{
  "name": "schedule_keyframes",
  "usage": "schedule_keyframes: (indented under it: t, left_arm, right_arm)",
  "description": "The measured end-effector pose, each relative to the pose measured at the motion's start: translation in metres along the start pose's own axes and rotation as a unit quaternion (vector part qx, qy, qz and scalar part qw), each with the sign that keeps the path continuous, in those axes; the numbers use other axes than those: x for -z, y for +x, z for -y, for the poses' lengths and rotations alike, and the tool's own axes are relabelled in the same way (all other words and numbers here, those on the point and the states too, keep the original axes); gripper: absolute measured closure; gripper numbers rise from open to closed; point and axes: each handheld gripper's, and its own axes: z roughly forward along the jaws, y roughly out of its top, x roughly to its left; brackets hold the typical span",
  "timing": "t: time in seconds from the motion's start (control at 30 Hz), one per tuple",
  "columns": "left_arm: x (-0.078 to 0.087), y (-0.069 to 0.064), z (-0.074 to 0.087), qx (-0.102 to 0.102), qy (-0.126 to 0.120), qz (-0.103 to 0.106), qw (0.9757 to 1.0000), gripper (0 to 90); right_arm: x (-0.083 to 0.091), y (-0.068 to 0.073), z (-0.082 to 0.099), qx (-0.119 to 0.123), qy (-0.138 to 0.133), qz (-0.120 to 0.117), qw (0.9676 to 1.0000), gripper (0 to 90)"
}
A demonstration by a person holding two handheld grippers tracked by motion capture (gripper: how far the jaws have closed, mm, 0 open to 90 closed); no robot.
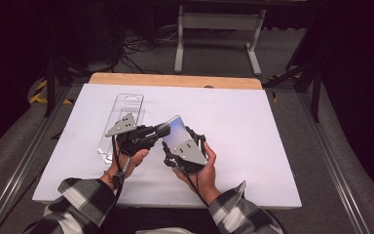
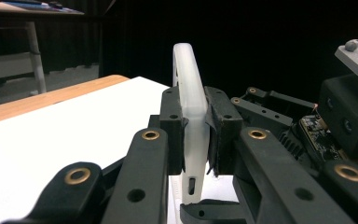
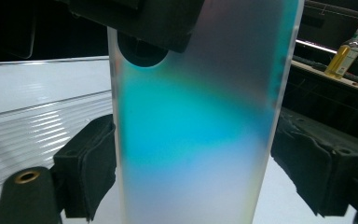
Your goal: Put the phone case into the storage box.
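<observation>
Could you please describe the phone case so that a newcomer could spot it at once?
On the white table, find the person's two hands near the front middle. The phone case is held up between both hand-held grippers: frosted, iridescent blue-green, unlike the clear plastic packaging tray lying flat behind.

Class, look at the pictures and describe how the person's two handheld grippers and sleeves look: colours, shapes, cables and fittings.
Both the left gripper and the right gripper are black, each topped by a grey three-cornered plate and trailing a dark cable toward the wrist. The left gripper's linkage arms carry brass-coloured pivot bushings, and its jaws end in blocky black pads. The sleeves are black-and-white plaid flannel.
</observation>
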Motion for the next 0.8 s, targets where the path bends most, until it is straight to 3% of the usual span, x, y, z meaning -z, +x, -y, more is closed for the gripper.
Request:
schedule_keyframes:
  t: [0.37, 0.8]
  left_arm:
    - [0.006, 0.001, -0.004, -0.016, 0.016, -0.002, 0.9997, 79.4]
    - [0.011, 0.004, -0.007, -0.032, 0.034, -0.006, 0.9989, 79.4]
  right_arm:
    - [0.001, -0.001, -0.001, 0.013, 0.013, -0.036, 0.9992, 13.4]
    - [0.009, -0.008, -0.003, 0.004, 0.022, -0.062, 0.9978, 13.2]
